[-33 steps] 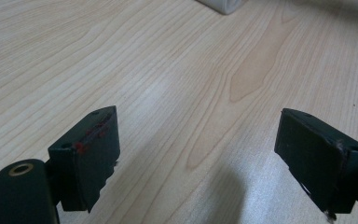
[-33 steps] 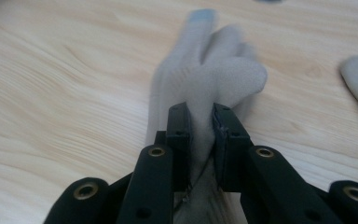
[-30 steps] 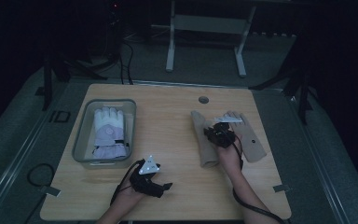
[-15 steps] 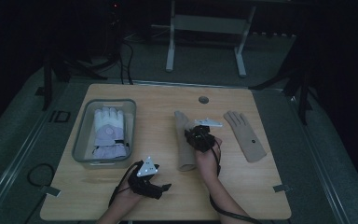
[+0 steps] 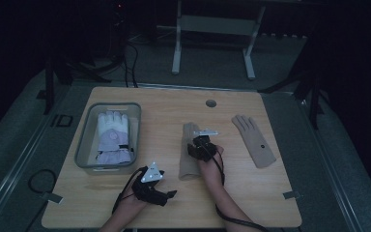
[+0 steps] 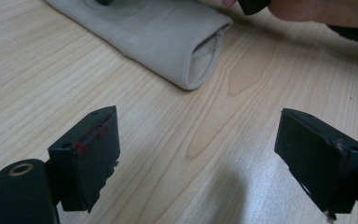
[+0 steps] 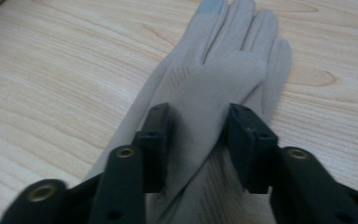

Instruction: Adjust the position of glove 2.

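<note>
Dark floor surrounds a pale wooden table (image 5: 164, 116) with a small round hole (image 5: 211, 103) near its far edge. On the left of the table stands a clear bin (image 5: 83, 150) holding a white and lilac glove (image 5: 112, 136). Mid-table lies a beige glove (image 5: 189, 154), cuff toward the person, fingers pointing away; its open cuff also appears in the left gripper view (image 6: 200, 51). A second beige glove (image 5: 254, 140) lies flat to the right, well apart from the first. The right gripper (image 5: 202, 145) sits on the middle glove; its jaws have just been opening, and in the right gripper view a raised fold of that glove (image 7: 200, 98) stands between them, touching both pads. The left gripper (image 6: 200, 158) rests near the front edge, jaws wide apart and holding nothing, over bare wood. Open tabletop runs between bin and middle glove, and along the front edge at right.
</note>
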A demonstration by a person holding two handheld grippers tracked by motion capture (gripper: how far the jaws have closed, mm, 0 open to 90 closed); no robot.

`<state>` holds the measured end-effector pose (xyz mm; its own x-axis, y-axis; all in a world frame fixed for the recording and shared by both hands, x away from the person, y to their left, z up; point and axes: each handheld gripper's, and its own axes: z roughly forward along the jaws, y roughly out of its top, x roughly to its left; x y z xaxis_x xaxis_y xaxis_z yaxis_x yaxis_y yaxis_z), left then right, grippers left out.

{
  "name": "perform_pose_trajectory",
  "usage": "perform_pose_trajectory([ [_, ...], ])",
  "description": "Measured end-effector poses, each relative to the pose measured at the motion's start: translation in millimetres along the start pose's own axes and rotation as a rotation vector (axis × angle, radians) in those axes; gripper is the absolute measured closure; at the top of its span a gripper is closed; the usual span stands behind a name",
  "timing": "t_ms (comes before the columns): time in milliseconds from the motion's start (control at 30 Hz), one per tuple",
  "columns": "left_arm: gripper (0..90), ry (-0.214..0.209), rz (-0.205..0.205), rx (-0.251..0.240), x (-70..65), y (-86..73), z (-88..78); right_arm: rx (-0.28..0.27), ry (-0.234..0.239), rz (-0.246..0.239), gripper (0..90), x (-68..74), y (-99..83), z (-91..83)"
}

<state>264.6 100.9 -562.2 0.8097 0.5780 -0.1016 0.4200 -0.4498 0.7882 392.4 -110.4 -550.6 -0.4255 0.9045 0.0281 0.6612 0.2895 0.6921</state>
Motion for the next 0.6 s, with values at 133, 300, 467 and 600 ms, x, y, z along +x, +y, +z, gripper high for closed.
perform_pose_trajectory([
  [133,14.1,-0.003,-0.002,-0.002,-0.2,-0.2,0.1,-0.01,-0.001,-0.026,53.0,-5.3,2.9,-10.2],
  [300,14.1,-0.006,-0.001,0.007,-0.5,-0.5,1.4,-0.032,-0.019,-0.013,53.5,-27.9,7.8,-29.5],
  [467,14.1,-0.004,0.0,0.01,-0.9,-0.7,1.7,-0.065,-0.084,-0.004,50.4,-62.3,10.6,-48.5],
  [600,14.1,-0.005,0.0,0.013,-1.3,-0.1,2.0,-0.078,-0.12,0.006,50.0,-94.6,9.7,-59.6],
])
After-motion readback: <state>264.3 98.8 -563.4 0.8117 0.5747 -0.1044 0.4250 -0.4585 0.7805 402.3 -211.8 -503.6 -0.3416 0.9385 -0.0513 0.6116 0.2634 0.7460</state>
